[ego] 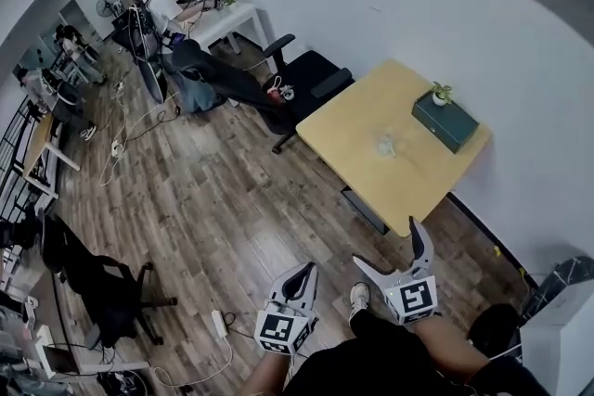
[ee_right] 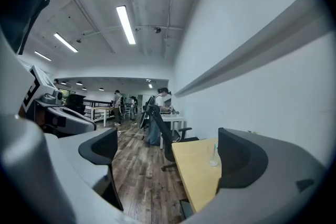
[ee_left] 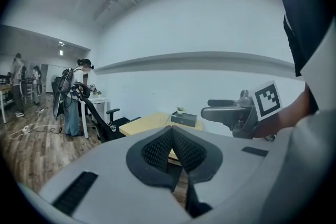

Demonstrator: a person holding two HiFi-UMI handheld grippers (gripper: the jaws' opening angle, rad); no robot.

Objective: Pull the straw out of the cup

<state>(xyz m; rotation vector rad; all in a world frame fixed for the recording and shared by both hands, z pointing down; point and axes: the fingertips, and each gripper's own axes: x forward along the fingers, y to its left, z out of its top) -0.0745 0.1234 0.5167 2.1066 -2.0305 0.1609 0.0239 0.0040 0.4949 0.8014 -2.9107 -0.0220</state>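
Observation:
A clear cup (ego: 386, 145) stands near the middle of the yellow table (ego: 353, 121), well ahead of both grippers. In the right gripper view the cup (ee_right: 212, 157) shows a thin straw (ee_right: 214, 148) rising from it, just left of the right jaw. My right gripper (ego: 390, 248) is open wide with nothing between its jaws (ee_right: 168, 157). My left gripper (ego: 304, 272) hangs over the wood floor, short of the table; in its own view its pads (ee_left: 157, 147) meet, shut on nothing. The right gripper (ee_left: 239, 110) shows there too.
A dark green box (ego: 445, 121) with a small plant (ego: 440, 94) sits on the table's far side by the white wall. A black office chair (ego: 311, 74) stands at the table's left end. People sit at a white desk (ego: 227, 19) far left. A power strip (ego: 220, 322) and cables lie on the floor.

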